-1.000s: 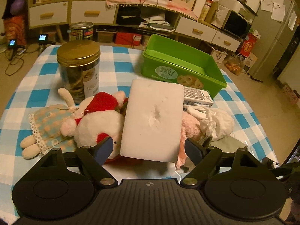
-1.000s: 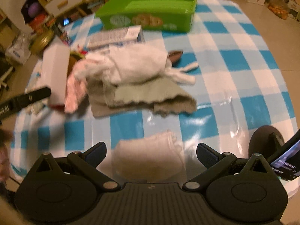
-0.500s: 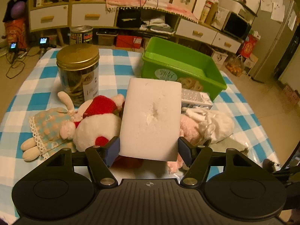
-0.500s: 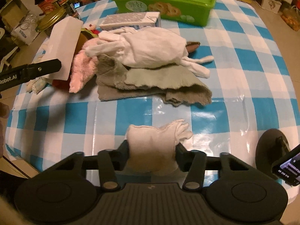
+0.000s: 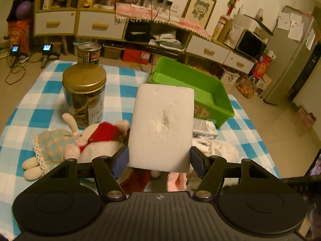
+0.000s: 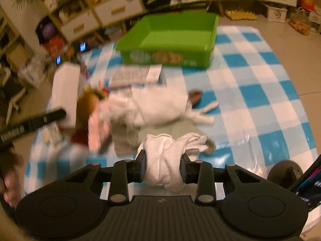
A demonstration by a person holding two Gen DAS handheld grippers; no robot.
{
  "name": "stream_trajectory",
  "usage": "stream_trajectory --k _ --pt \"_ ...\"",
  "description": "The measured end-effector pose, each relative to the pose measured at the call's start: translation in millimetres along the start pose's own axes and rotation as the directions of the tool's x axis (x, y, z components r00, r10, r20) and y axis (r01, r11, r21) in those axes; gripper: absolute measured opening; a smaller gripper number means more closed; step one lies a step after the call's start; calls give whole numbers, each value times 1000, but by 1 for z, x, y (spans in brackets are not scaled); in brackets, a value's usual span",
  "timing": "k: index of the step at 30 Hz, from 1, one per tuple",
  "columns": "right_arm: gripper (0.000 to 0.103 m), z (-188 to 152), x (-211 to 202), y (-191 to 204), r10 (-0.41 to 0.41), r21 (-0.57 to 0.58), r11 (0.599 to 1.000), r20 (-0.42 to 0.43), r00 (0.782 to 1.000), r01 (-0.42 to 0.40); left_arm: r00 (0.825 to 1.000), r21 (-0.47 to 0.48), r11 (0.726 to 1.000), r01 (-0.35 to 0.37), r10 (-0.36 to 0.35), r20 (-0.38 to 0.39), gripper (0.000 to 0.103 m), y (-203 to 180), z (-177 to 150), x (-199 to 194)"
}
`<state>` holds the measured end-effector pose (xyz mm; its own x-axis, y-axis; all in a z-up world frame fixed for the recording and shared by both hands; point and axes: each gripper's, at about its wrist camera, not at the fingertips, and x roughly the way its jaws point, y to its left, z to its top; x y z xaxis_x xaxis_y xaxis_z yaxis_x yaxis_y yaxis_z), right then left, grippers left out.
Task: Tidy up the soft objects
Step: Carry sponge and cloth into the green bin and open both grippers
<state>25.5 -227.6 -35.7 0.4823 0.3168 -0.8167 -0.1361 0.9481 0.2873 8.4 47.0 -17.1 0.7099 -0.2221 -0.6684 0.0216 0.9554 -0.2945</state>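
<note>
My left gripper (image 5: pixel 159 160) is shut on a white foam sponge block (image 5: pixel 162 126) and holds it raised above the plush toys (image 5: pixel 96 140). My right gripper (image 6: pixel 161 166) is shut on a bunched white cloth (image 6: pixel 168 156) and holds it lifted off the table. The green bin (image 5: pixel 192 92) stands empty at the far side of the checked table; it also shows in the right wrist view (image 6: pixel 170 40). A white plush and grey cloths (image 6: pixel 156 108) lie in the middle of the table. The sponge (image 6: pixel 66 96) and the left gripper's arm show at the left of the right wrist view.
A gold-lidded jar (image 5: pixel 84 94) stands at the back left of the table. A small carton (image 6: pixel 138 74) lies in front of the bin. A rabbit doll in a checked dress (image 5: pixel 50 148) lies at the left. A phone (image 6: pixel 309 182) sits at the right edge.
Both grippers closed from open: the left on the sponge, the right on the white cloth. Both have since lifted their loads off the table, and the right wrist view has swung upward.
</note>
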Motion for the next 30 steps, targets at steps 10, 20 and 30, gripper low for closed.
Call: stream_trajectory --k 10,20,30 --pt "11 46 6 -19 22 166 985 141 990 -45 997 26 1000 16 -18 75 65 -18 29 15" --pt "11 107 19 -33 -30 306 951 238 971 -45 998 128 992 6 -13 56 65 -55 103 76" --pt "11 141 71 -60 -30 368 923 356 934 -110 996 311 948 -71 86 -34 65 -75 126 189"
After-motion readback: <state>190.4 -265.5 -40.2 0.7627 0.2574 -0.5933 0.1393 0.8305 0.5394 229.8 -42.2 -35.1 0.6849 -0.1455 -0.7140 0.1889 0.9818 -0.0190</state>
